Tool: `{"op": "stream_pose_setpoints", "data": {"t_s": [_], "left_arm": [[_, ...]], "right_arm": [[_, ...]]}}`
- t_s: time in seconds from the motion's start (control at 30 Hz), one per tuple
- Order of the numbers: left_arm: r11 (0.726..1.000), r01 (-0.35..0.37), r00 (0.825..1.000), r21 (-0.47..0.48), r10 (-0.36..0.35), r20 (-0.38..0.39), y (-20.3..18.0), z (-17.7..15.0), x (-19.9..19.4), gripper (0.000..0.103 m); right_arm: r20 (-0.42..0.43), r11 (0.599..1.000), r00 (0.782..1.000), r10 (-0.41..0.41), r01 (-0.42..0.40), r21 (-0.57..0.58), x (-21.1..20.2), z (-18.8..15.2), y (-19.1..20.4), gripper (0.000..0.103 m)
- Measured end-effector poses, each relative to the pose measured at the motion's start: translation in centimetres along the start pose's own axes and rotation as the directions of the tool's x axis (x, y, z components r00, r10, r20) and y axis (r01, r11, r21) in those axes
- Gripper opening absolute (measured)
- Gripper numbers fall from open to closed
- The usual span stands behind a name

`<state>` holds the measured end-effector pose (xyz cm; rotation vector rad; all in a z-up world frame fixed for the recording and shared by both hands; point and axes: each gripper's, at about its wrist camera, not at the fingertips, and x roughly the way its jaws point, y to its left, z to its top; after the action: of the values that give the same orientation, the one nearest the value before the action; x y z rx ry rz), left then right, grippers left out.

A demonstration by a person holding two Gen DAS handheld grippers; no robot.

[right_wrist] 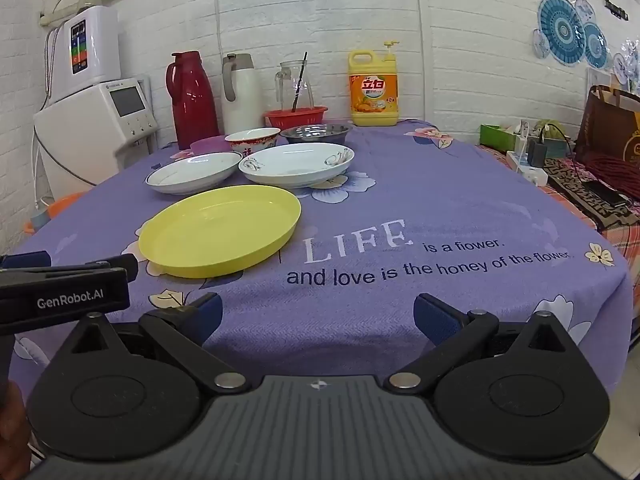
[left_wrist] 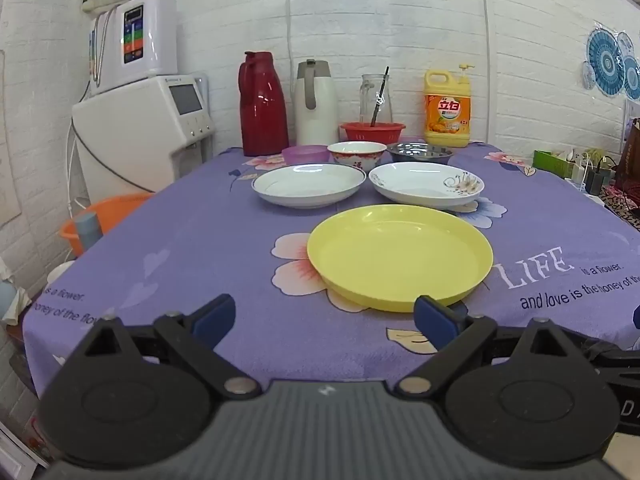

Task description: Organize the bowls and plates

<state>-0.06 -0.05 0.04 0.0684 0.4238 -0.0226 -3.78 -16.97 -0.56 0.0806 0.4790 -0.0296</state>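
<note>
A yellow plate (left_wrist: 400,256) (right_wrist: 220,230) lies nearest on the purple tablecloth. Behind it sit a white blue-rimmed plate (left_wrist: 309,184) (right_wrist: 195,172) and a white flowered plate (left_wrist: 426,184) (right_wrist: 297,164). Further back stand a purple bowl (left_wrist: 306,154) (right_wrist: 206,145), a red-patterned china bowl (left_wrist: 357,153) (right_wrist: 252,139) and a steel bowl (left_wrist: 419,152) (right_wrist: 316,133). My left gripper (left_wrist: 324,320) is open and empty, just short of the yellow plate; it also shows at the left of the right wrist view (right_wrist: 80,264). My right gripper (right_wrist: 318,318) is open and empty over the table's near edge.
At the back stand a red thermos (left_wrist: 262,104), a white thermos (left_wrist: 316,102), a glass jug (left_wrist: 375,98), a red basket (left_wrist: 372,130) and a yellow detergent bottle (left_wrist: 447,110). A water dispenser (left_wrist: 140,136) stands left. Clutter and a bag (right_wrist: 608,128) lie right.
</note>
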Motion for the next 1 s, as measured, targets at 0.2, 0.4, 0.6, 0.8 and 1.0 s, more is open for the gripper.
{"op": "stream_pose_setpoints", "data": {"t_s": [0.2,0.4,0.6,0.8,1.0], "left_arm": [[1.000,0.010,1.000,-0.019,-0.010,-0.018,0.17,0.14,-0.05,0.095],[1.000,0.003,1.000,-0.008,-0.003,-0.015,0.15,-0.14,-0.14,0.095],[1.000,0.003,1.000,-0.007,-0.003,-0.019,-0.08,0.00,0.15,0.095],[1.000,0.005,1.000,-0.002,-0.005,-0.021,-0.17,0.15,0.11,0.095],[1.000,0.004,1.000,0.000,-0.004,-0.023,-0.20,0.15,0.25,0.095]], "right_arm": [[0.010,1.000,1.000,0.006,-0.005,-0.009,-0.18,0.01,-0.14,0.103],[0.004,1.000,1.000,0.002,-0.002,-0.021,-0.07,0.07,0.15,0.103],[0.009,1.000,1.000,0.000,0.000,-0.020,-0.05,0.06,0.36,0.103],[0.013,1.000,1.000,0.001,-0.001,-0.015,-0.04,0.23,0.14,0.103],[0.016,1.000,1.000,0.003,-0.003,-0.018,-0.15,0.08,0.24,0.103]]}}
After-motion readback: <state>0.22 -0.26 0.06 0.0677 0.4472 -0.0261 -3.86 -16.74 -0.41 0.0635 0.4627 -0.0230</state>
